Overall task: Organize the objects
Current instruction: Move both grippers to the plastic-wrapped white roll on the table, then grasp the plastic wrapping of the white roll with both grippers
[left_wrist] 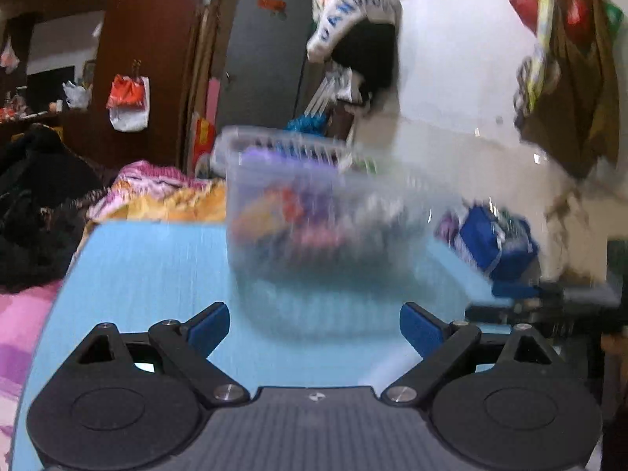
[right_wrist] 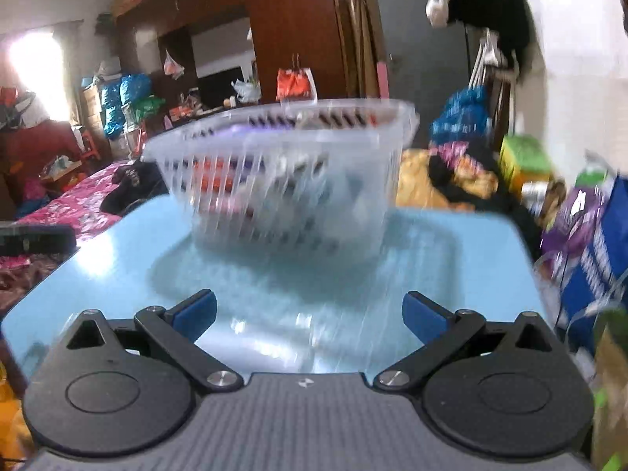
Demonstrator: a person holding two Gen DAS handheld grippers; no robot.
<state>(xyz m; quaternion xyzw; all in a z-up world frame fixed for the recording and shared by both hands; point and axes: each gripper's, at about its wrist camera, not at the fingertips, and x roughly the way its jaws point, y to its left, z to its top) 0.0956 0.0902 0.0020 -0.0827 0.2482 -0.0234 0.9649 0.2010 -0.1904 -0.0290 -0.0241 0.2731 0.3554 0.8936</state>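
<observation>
**Colours and patterns observed**

Table top (right_wrist: 471, 243): plain light blue. Slotted basket (right_wrist: 282, 180): clear, colourless plastic; contents blurred, showing orange, purple and white. Both grippers: black arms, blue finger pads (left_wrist: 210, 324). Bedspread (right_wrist: 78, 204): pink floral print. Wardrobe (right_wrist: 298, 19): dark red-brown.

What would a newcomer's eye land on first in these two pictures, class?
First, the clear plastic basket of colourful items, standing in the middle of the light blue table, blurred in both views. Next, the two open grippers, left gripper and right gripper, their blue-padded fingers wide apart and empty in front of it. Behind, a cluttered room with bags hanging on the white wall.
</observation>
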